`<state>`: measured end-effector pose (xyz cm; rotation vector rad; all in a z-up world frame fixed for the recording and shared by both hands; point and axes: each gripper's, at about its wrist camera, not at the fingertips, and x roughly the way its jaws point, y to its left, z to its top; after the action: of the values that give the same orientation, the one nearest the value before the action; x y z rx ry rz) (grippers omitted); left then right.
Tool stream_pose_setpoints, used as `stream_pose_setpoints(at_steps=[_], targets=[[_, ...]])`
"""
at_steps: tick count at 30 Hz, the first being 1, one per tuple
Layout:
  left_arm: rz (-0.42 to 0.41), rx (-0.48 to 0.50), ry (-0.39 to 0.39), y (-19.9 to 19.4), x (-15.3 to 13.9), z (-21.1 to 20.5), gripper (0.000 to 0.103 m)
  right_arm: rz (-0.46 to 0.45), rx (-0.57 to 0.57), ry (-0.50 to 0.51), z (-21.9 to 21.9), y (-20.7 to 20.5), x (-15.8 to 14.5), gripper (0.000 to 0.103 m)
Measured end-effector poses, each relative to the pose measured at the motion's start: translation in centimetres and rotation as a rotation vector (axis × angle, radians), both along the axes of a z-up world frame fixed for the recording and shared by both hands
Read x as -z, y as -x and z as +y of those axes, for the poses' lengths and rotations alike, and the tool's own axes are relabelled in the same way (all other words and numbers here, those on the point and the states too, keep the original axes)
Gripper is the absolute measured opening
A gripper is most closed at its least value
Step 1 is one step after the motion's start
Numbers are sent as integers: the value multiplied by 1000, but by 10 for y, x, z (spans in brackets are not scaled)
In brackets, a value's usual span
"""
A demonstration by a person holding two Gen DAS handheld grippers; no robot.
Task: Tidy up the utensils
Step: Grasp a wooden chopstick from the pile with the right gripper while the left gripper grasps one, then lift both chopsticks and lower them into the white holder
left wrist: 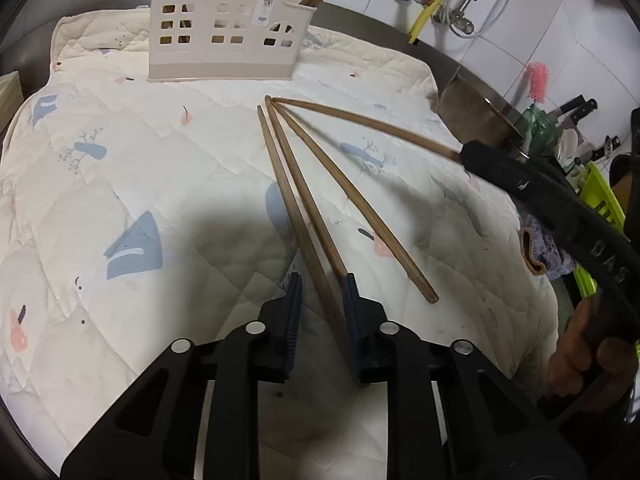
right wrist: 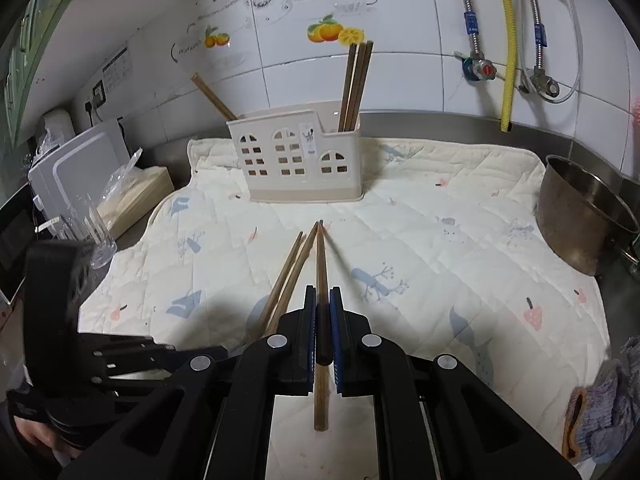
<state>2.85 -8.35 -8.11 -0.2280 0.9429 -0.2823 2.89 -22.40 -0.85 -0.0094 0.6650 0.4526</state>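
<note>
The right tool is clamped on one brown wooden chopstick, its blue pads pressed against the stick's sides; the thin tip points toward the holder and the blunt end pokes out behind the jaws. The left tool stands parted, straddling a chopstick that lies on the quilted mat; from the pictures I cannot tell whether either pad touches it.

Three more chopsticks lie on the mat, fanned out from tips that nearly meet, long, slim and square at the thick end. The held one joins that fan at the tips.

The mat is cream with blue and pink prints and covers the counter. Near its far edge stands a cream plastic utensil holder with window-shaped cutouts. Its lower right compartment holds several chopsticks upright; one more chopstick leans out to the left from the taller part. A steel pot sits at the mat's right edge; its inside is not visible
</note>
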Motion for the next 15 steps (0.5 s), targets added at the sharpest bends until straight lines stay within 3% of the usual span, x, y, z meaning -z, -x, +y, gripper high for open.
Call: stream_pose_setpoints(at_steps=[5, 15], targets=[[20, 4, -28, -4, 4, -7, 13, -3, -3, -5, -2, 0, -2, 7], [53, -33, -84, -8, 4, -16, 16, -4, -12, -16, -2, -1, -1, 7]])
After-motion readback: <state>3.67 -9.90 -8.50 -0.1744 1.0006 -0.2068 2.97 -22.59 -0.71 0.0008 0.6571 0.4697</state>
